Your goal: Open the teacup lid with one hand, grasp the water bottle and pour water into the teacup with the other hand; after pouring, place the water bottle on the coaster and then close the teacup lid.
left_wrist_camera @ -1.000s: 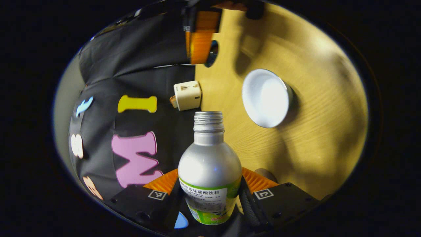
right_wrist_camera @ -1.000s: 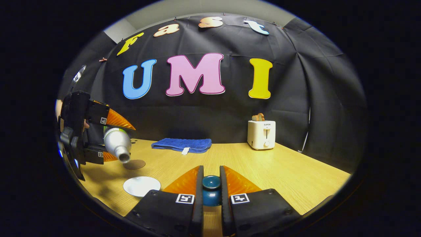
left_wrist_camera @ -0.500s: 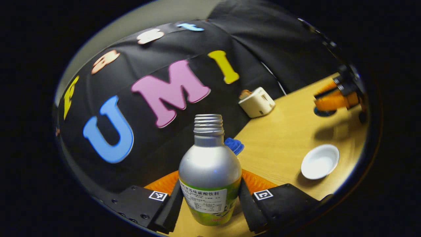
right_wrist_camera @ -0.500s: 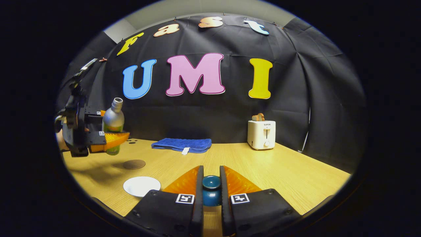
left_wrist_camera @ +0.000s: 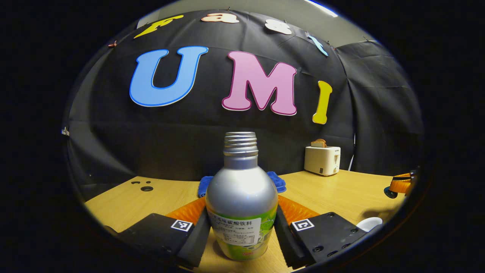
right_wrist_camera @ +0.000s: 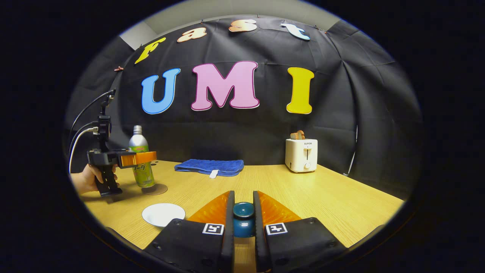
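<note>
In the left gripper view the left gripper (left_wrist_camera: 242, 227) is clenched on the water bottle (left_wrist_camera: 241, 197), one finger pressed to each side of its labelled lower body. The bottle is a silver aluminium one with a green label, uncapped, its threaded neck bare and upright; what it holds cannot be seen through the metal. In the right gripper view the same bottle (right_wrist_camera: 141, 159) stands upright over the round brown coaster (right_wrist_camera: 155, 189) at the far left of the wooden table (right_wrist_camera: 322, 197), its base at or just above the coaster; whether it touches cannot be told. A hand (right_wrist_camera: 88, 181) holds that gripper's grip.

The right gripper (right_wrist_camera: 242, 216) grasps the knob of the dark blue teacup lid (right_wrist_camera: 243, 218), both fingers tight on it. The white teacup (right_wrist_camera: 163, 214) sits open on the table just left of those fingers and near the coaster; its inside looks plain white and any water in it cannot be made out. A folded blue towel (right_wrist_camera: 210, 167) and a white toaster (right_wrist_camera: 301, 154) with bread in its slot stand along the back wall
</note>
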Motion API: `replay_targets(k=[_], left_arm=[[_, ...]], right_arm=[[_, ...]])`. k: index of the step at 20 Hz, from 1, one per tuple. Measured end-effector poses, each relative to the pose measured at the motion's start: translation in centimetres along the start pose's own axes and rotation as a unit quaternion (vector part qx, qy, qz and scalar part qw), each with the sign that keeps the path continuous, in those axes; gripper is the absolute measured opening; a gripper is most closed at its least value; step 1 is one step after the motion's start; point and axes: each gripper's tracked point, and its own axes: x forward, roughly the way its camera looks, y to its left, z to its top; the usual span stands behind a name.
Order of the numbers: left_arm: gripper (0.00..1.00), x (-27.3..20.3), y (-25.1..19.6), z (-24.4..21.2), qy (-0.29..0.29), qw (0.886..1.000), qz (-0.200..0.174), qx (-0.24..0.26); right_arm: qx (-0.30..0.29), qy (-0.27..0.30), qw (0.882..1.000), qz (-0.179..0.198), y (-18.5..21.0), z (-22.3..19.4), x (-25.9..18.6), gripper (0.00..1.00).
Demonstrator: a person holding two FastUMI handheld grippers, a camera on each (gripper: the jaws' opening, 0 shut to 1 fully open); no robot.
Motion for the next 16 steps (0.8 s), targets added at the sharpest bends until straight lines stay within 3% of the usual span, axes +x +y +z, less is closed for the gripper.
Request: replay_targets(k=[11,13,16], left_arm=[[0.84,-0.1,0.2,-0.2,0.022,1.0,-0.014,0.009],[0.96,-0.3,1.1,0.0,0.018,1.0,-0.013,0.009],[0.98,-2.7,0.0,-0.4,0.037,0.999,-0.024,0.024]], right_arm=[[0.0,0.0,1.0,-0.001,0.0,0.0,0.0,0.25],[0.0,0.0,1.0,-0.001,0.0,0.0,0.0,0.25],[0.0,0.0,1.0,-0.001,0.0,0.0,0.0,0.25]])
